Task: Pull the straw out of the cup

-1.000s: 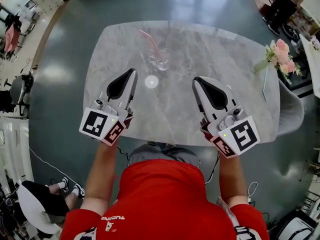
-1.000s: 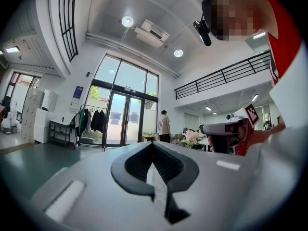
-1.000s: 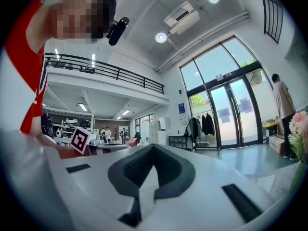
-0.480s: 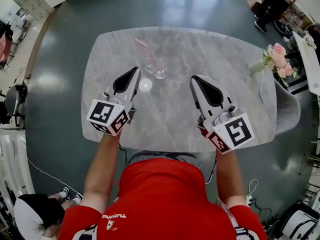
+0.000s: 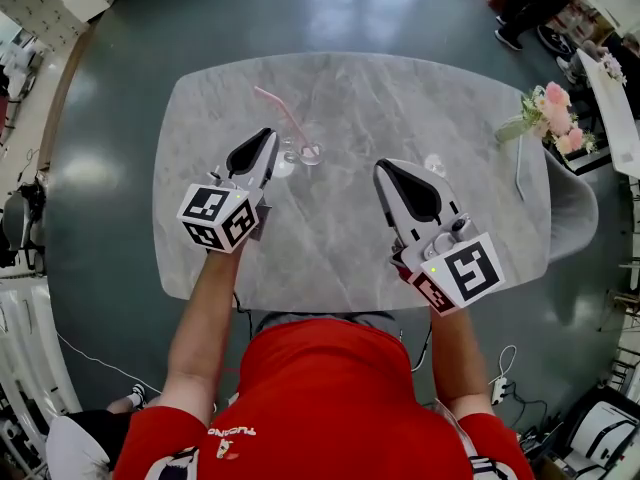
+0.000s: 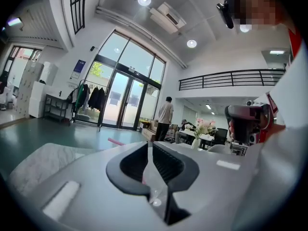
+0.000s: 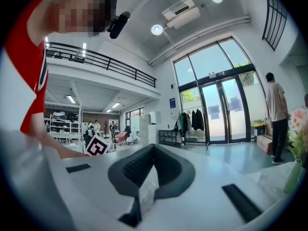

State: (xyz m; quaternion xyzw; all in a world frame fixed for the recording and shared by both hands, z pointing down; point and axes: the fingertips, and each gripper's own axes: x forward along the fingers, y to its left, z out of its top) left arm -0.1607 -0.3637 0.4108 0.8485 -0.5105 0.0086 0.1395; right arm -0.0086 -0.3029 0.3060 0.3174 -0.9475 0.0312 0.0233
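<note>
head view: glass cup [image 5: 301,152] upper centre, pink straw [image 5: 277,114] leaning upper left. left gripper [image 5: 268,137] is just beside it, right gripper [image 5: 383,167] apart.
left gripper view: jaws together, empty.
right gripper view: jaws together, empty.
the straw looks light and bendy, so i'd pinch its free top gently.

Premises: a large public hall of the lobby or showroom kind, not a home. Evidence: tall glass entrance doors [image 6: 120,107] under a double-height ceiling; a mezzanine railing [image 6: 231,78] along an upper floor; a ceiling air-conditioning unit [image 6: 166,14] with recessed lights; a polished green floor [image 5: 150,28]; a coat rack [image 6: 94,100] beside the doors; a marble-topped desk [image 5: 350,98]; a vase of pink flowers [image 5: 555,113]; a person [image 6: 166,114] standing near the doors.
</note>
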